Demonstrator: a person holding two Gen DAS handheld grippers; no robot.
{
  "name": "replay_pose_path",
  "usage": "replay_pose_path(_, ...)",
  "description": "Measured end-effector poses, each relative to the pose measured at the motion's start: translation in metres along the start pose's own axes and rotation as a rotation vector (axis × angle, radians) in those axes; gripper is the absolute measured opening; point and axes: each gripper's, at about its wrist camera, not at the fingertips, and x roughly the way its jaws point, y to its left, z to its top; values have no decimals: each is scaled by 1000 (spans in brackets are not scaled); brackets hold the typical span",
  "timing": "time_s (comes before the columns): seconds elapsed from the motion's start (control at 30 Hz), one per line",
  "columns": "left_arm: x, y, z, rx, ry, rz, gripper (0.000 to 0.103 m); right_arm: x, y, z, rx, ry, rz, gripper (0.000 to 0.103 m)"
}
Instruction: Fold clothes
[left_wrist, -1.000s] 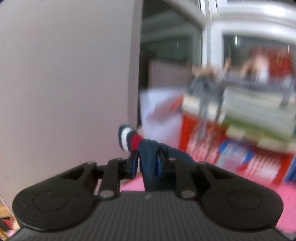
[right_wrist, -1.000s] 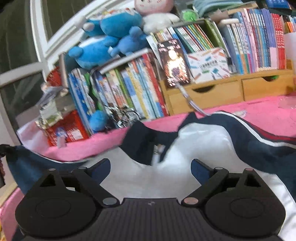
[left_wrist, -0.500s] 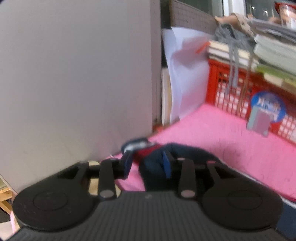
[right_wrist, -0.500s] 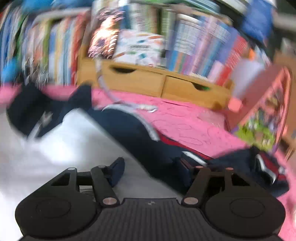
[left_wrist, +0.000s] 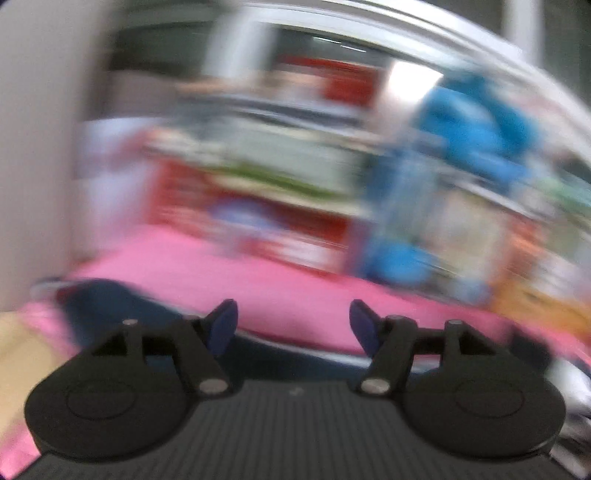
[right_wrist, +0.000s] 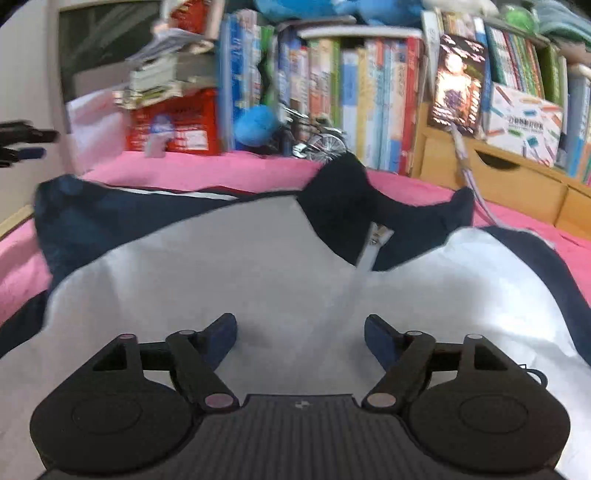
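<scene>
A navy and white zip jacket (right_wrist: 221, 266) lies spread on the pink cloth (right_wrist: 207, 173), collar (right_wrist: 354, 199) toward the books. My right gripper (right_wrist: 300, 334) hovers over its white front, its jaws opening with nothing between them. The left wrist view is heavily blurred. My left gripper (left_wrist: 293, 325) has jaws opening and empty, with the navy sleeve (left_wrist: 122, 306) lying on the pink cloth (left_wrist: 266, 284) at lower left. In the right wrist view the left gripper's fingers (right_wrist: 26, 146) show at the far left edge.
Rows of upright books (right_wrist: 332, 92), a red crate (right_wrist: 177, 122) under stacked papers, a small bicycle model (right_wrist: 317, 140) and wooden drawers (right_wrist: 495, 173) line the back. Blue plush toys (left_wrist: 476, 125) sit above. A pale wall (left_wrist: 33, 147) stands at left.
My left gripper let go of the navy sleeve, opened and swung right toward the shelves. My right gripper turned back from the right sleeve to face the jacket's collar and front.
</scene>
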Motion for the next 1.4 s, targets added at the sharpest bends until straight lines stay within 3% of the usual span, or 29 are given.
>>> replay_pose_path(0.1, 0, -75, -18, 69, 63, -204, 66, 2, -27, 3, 150, 52, -155, 79)
replay_pose_path(0.17, 6, -119, -31, 107, 100, -311, 66, -27, -40, 6, 191, 37, -223, 75)
replay_pose_path(0.23, 21, -153, -43, 161, 132, -337, 66, -74, -59, 3, 188, -70, -252, 82)
replay_pose_path(0.3, 40, -167, -55, 184, 165, -285, 66, -110, -86, -7, 207, -139, -366, 94)
replay_pose_path(0.43, 73, -171, -80, 197, 226, -138, 66, -149, -172, -50, 308, -188, -678, 94)
replay_pose_path(0.5, 81, -168, -91, 211, 239, -65, 66, -150, -211, -70, 326, -156, -801, 94)
replay_pose_path(0.53, 83, -167, -95, 220, 241, -33, 66, -148, -228, -79, 319, -130, -833, 94)
replay_pose_path(0.63, 86, -165, -105, 250, 237, 13, 67, -133, -259, -88, 324, -95, -812, 97)
replay_pose_path(0.7, 89, -170, -109, 280, 239, 32, 72, -116, -268, -88, 317, -83, -792, 103)
replay_pose_path(0.77, 92, -169, -108, 278, 241, 40, 78, -90, -284, -86, 315, -9, -803, 102)
replay_pose_path(0.8, 93, -168, -108, 273, 243, 42, 80, -81, -294, -84, 348, 23, -806, 90)
replay_pose_path(0.83, 94, -167, -108, 270, 245, 42, 82, -73, -303, -83, 382, 55, -809, 86)
replay_pose_path(0.87, 94, -166, -108, 268, 246, 43, 82, -76, -310, -80, 452, 76, -805, 58)
replay_pose_path(0.9, 94, -166, -108, 271, 246, 46, 83, -86, -314, -77, 477, 67, -819, 39)
replay_pose_path(0.93, 94, -166, -108, 273, 246, 48, 83, -95, -317, -73, 501, 57, -834, 29)
replay_pose_path(0.97, 95, -166, -108, 270, 247, 48, 83, -111, -315, -68, 472, -4, -901, 16)
replay_pose_path(1.0, 95, -166, -108, 268, 247, 47, 83, -127, -312, -64, 440, -68, -969, 13)
replay_pose_path(1.07, 97, -168, -108, 270, 248, 47, 84, -175, -291, -62, 330, -316, -1143, 12)
replay_pose_path(1.13, 96, -167, -108, 269, 248, 45, 84, -217, -283, -72, 310, -471, -1267, 13)
replay_pose_path(1.2, 96, -167, -108, 269, 248, 44, 84, -248, -302, -84, 453, -411, -1326, 14)
replay_pose_path(1.27, 96, -167, -108, 269, 248, 42, 84, -273, -325, -108, 696, -349, -1324, 16)
replay_pose_path(1.33, 96, -166, -108, 270, 248, 42, 84, -279, -337, -126, 841, -276, -1181, 18)
replay_pose_path(1.37, 96, -166, -108, 271, 248, 43, 84, -275, -339, -132, 902, -253, -1033, 29)
replay_pose_path(1.4, 96, -167, -108, 271, 248, 43, 84, -269, -340, -133, 946, -236, -925, 50)
